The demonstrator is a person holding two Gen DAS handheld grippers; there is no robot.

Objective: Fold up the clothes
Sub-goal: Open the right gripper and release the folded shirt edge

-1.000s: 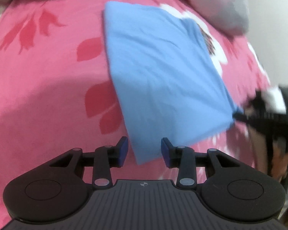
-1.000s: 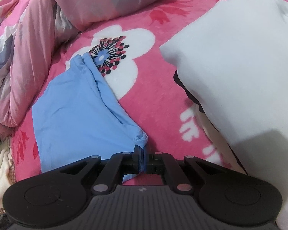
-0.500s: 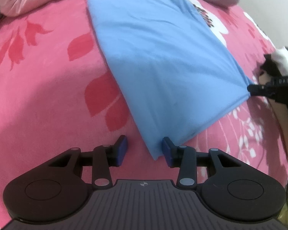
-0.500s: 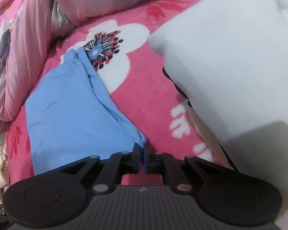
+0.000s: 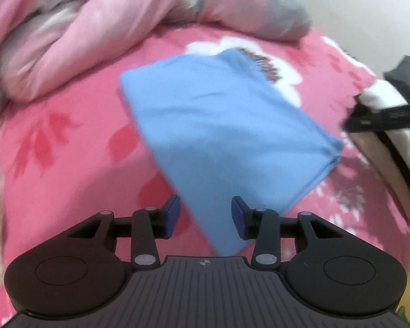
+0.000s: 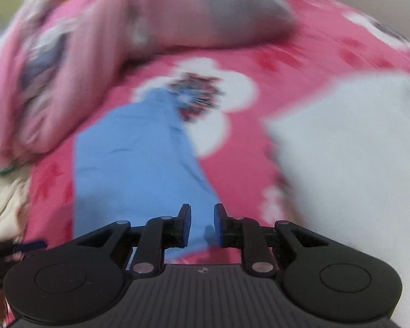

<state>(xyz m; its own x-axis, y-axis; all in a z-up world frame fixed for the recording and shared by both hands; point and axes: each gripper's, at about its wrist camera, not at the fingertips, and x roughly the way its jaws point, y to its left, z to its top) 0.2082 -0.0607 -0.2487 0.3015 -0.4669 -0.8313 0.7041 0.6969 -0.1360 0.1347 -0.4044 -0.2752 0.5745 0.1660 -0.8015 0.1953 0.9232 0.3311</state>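
Pink floral bedspread [image 5: 68,147] carries the work; a rumpled pink-and-grey quilt [image 5: 101,24] lies at its far edge. Left gripper [image 5: 205,216] hovers with jaws parted and nothing pressed between the pads, the near corner of the blue garment [image 5: 227,136] showing below it. At centre, the garment lies flat on the bedspread as a compact folded rectangle, so its folding appears largely done. Right gripper [image 6: 202,225] has its jaws opening; blue cloth shows beyond the gap, but neither pad presses on it, which suggests release. Farther right sits a white folded item [image 6: 350,158], well apart. Remaining work, if any, cannot be judged.
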